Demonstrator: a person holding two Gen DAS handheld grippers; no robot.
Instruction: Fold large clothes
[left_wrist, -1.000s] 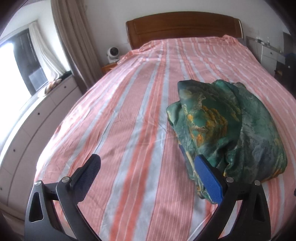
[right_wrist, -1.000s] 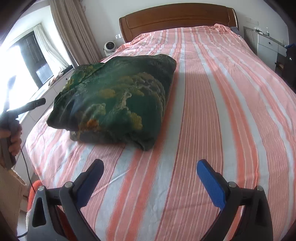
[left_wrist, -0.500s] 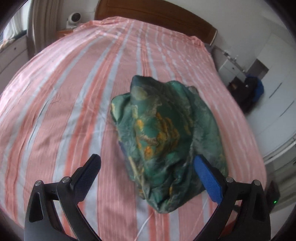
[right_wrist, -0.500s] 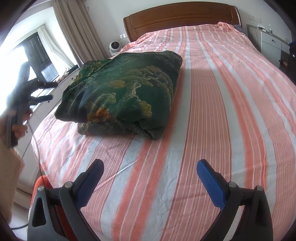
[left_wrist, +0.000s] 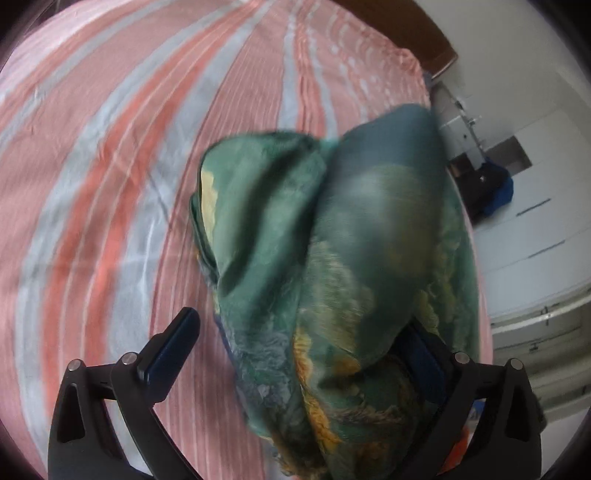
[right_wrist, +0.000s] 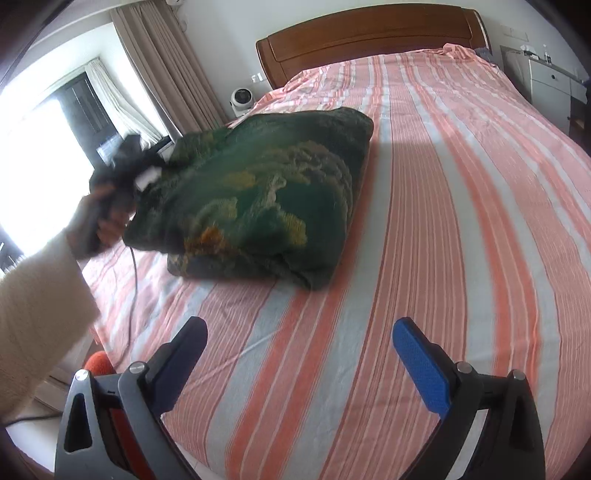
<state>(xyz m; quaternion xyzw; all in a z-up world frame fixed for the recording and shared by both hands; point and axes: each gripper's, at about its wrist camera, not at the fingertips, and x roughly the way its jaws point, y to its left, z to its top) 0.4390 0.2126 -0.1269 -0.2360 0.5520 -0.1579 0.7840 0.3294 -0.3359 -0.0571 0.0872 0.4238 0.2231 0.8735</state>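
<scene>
a: where's the green garment?

b: bunched in a thick folded heap on the striped bed, at about 10 o'clock from the right hand-held gripper in the right wrist view. printed with yellow and pale patches, near edge doubled under

a: and the right hand-held gripper's state?

b: spread wide, empty, blue pads over bare sheet, well apart from the garment

a: left hand-held gripper?

b: seen in the left wrist view, also spread wide. garment fills the gap and rises toward 12 o'clock, draping over the right-side finger. left-side finger standing clear of the cloth, over the sheet. blurred, so can't tell whether either pad presses the fabric

a: visible from the other side too?

b: yes, in the right wrist view at 9 o'clock: a hand in a cream sleeve holding the left device against the garment's left edge, very blurred. a dark cable hanging below it across the sheet

a: anything around the bed?

b: wooden headboard at 12 o'clock, small white fan beside it at 11, beige curtain and bright window toward 10. white drawer unit at 2 o'clock. in the left wrist view, white cupboards at 3 o'clock with a dark and blue bundle on the floor before them
</scene>
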